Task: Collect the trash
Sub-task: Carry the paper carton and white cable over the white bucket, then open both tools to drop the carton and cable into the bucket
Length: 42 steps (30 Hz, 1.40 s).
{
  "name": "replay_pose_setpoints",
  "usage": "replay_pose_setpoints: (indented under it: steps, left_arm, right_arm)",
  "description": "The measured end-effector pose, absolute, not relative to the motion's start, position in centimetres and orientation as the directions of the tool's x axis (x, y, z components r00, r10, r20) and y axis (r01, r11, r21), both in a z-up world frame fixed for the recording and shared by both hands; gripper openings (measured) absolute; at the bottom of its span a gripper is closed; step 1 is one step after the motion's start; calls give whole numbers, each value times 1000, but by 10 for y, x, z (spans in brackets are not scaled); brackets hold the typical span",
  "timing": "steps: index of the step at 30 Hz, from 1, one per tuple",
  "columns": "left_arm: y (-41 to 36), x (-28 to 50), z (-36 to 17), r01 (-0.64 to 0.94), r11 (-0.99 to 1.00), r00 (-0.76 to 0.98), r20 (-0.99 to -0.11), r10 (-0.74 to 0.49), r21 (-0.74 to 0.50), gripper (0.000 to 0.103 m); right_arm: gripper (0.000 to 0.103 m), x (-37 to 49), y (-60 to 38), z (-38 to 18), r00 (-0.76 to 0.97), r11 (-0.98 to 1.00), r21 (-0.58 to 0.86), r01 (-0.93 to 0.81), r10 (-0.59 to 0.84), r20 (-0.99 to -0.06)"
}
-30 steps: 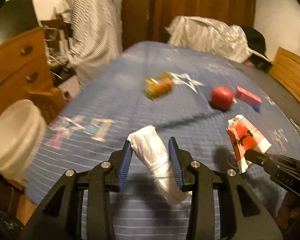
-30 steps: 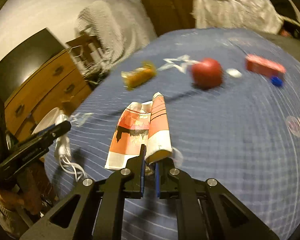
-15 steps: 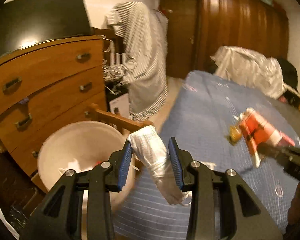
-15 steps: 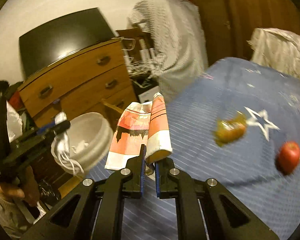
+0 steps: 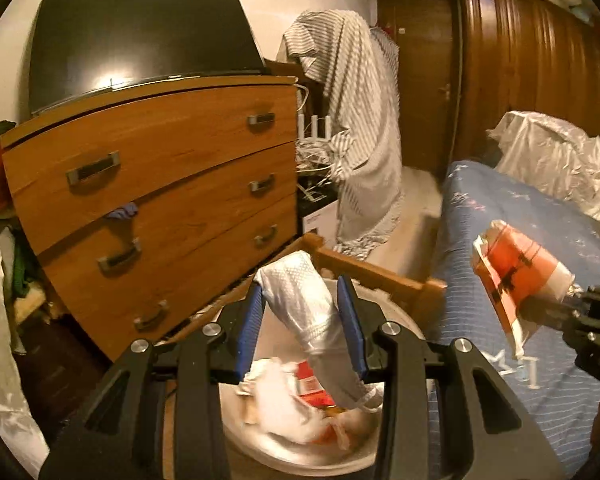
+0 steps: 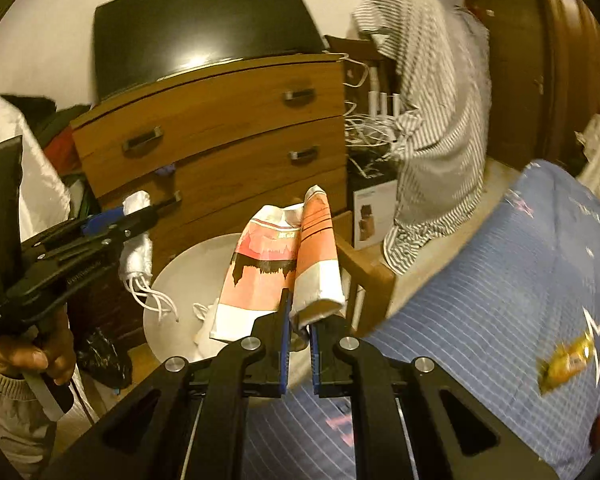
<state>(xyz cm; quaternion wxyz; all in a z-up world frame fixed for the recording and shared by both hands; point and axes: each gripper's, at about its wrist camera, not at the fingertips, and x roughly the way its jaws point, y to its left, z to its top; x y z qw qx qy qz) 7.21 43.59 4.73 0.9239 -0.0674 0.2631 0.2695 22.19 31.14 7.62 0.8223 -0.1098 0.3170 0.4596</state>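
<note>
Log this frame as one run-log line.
left gripper: shut on white mask, over bin | right gripper: shut on orange wrapper | both undropped

1. Bed (image 6: 500, 280) – blue striped cover with a white star print.
2. A yellow wrapper (image 6: 566, 362) lies on the cover – beside the star.
3. A crumpled pale sheet (image 5: 556, 160) sits at the bed's far end.

Left tool (image 5: 300, 328): black plastic frame is showing, with blue pads lining both fingers.
Left tool screws: round silver screw heads are sitting on the finger arms.
Left tool marking: small white lettering is running along the handle's side, too small to read.
Right tool (image 6: 299, 330): matching black frame is showing blue pads and silver screws.
Left hand (image 6: 28, 354): a beige ribbed sleeve cuff is covering the wrist.
</note>
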Motion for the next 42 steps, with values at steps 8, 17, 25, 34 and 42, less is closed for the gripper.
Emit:
replay_pose_setpoints:
  steps: [8,17,25,34,42]
  left_arm:
    - [454,81,20,-546,833,665,-558,497,90,36]
    - [461,87,2,-529,841,652,-579,489,115,36]
    - [465,91,-7,-524,845,644,-597,478,111,36]
    - [467,93,-15,-537,836,628,-611,482,108,66]
    - [457,90,-15,-544,834,623,-621,476,94,77]
  right_arm:
    - [9,216,370,54,341,527,83,-846,654,-675]
    - [9,213,384,28,329,511,50,-858,622,-710]
    - [9,213,394,23,329,501,31,-865,612,-720]
    - [17,219,394,20,345,515,16,-857,597,-724]
    - [17,221,377,20,356,531,25,-847,600,-716]
